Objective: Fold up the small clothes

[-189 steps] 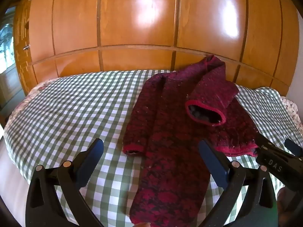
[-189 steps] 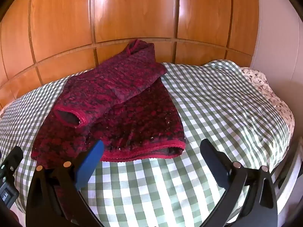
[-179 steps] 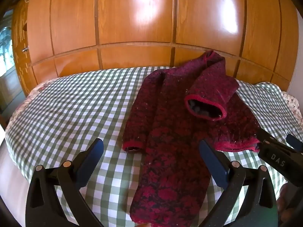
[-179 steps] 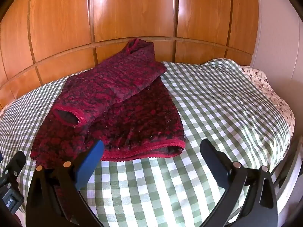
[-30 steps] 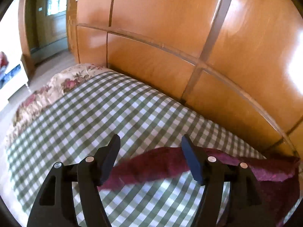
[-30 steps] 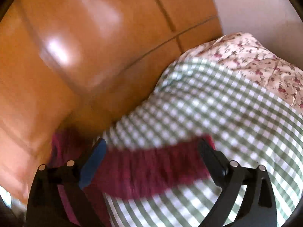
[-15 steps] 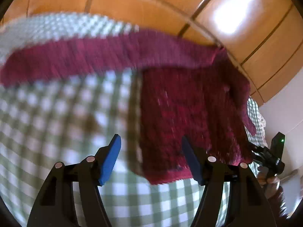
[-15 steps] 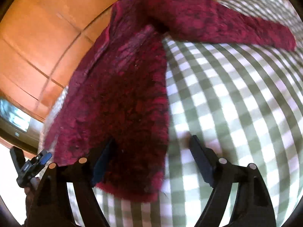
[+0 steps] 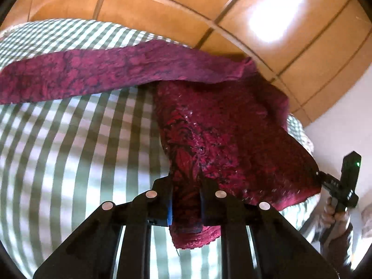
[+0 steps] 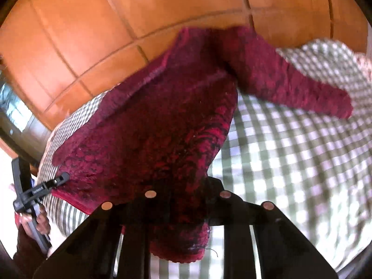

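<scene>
A dark red patterned sweater (image 9: 227,139) lies spread on the green checked bedspread (image 9: 76,153), with one sleeve (image 9: 93,74) stretched out to the left. My left gripper (image 9: 186,197) is shut on the sweater's bottom hem at its left corner. My right gripper (image 10: 186,200) is shut on the sweater (image 10: 158,134) at the hem's right corner; its other sleeve (image 10: 290,86) reaches out right. Each gripper shows in the other's view, at the far hem corner: the right one (image 9: 325,181), the left one (image 10: 55,181).
A glossy wooden panelled wall (image 9: 209,7) stands right behind the bed. A floral quilt edge (image 10: 365,62) shows at the bed's right side. A white wall (image 9: 344,116) is to the right.
Both grippers have closed on the hem corners of the sweater, which they were only approaching half a second ago. Both sleeves now lie spread outward instead of folded over the body.
</scene>
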Tool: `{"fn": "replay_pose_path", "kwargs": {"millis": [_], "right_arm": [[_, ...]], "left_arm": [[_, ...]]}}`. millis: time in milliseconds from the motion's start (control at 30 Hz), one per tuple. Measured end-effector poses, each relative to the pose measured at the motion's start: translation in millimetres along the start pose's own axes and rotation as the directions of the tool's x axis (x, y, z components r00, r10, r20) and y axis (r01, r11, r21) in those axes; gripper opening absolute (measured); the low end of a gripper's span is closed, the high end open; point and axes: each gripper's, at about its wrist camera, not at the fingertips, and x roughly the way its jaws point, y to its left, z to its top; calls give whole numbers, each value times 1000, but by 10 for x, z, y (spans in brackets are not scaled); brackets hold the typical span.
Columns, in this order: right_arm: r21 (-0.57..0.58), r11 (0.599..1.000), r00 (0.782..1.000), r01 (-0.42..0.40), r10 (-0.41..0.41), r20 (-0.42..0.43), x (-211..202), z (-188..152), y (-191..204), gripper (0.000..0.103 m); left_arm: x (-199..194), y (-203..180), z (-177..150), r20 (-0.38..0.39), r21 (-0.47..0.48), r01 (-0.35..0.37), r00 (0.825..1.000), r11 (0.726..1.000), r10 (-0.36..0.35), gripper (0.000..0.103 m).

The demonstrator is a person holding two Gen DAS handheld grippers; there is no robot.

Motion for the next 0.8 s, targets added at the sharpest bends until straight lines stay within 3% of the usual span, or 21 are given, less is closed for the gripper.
{"fn": "replay_pose_path", "kwargs": {"millis": [100, 200, 267, 300, 333, 400, 433, 500, 600, 733, 800], "right_arm": [[-22, 1000, 999, -2, 1, -32, -221, -236, -38, 18], [-28, 999, 994, 21, -24, -103, -234, -612, -121, 18], [-35, 998, 986, 55, -60, -154, -147, -840, -182, 19], [-32, 997, 984, 73, -77, -162, -127, -888, -206, 21], [-21, 996, 982, 91, -93, -162, -118, -912, -228, 29], [0, 992, 984, 129, -128, -120, -167, -877, -267, 40], [12, 990, 987, 138, -136, -83, -221, -826, -259, 46], [26, 991, 991, 130, -129, -26, -322, -724, -226, 57], [-7, 995, 995, 104, -104, 14, -294, -596, -62, 60], [-56, 998, 999, 42, -44, -29, 99, -468, 282, 60], [-54, 999, 998, -1, -2, -59, 319, -401, 425, 60]], "left_arm": [[-200, -45, -258, -38, 3, 23, 999, 1000, -22, 15], [-249, -117, -635, -102, 42, -3, 995, 999, 7, 15], [-261, -91, -818, -130, 59, -23, 991, 998, 30, 21], [-266, -78, -858, -127, 66, -52, 990, 996, 60, 29], [-273, -53, -841, -113, 74, -74, 990, 995, 82, 43], [-356, 12, -773, -41, 95, -163, 985, 982, 168, 64], [-426, 73, -716, 12, 102, -241, 970, 965, 242, 72], [-516, 226, -597, 71, 92, -360, 932, 929, 354, 72], [-588, 603, -407, 147, 78, -574, 816, 815, 560, 72], [-590, 1066, -190, 213, 85, -716, 693, 693, 689, 72], [-583, 1174, -160, 234, 120, -723, 687, 681, 688, 76]]}}
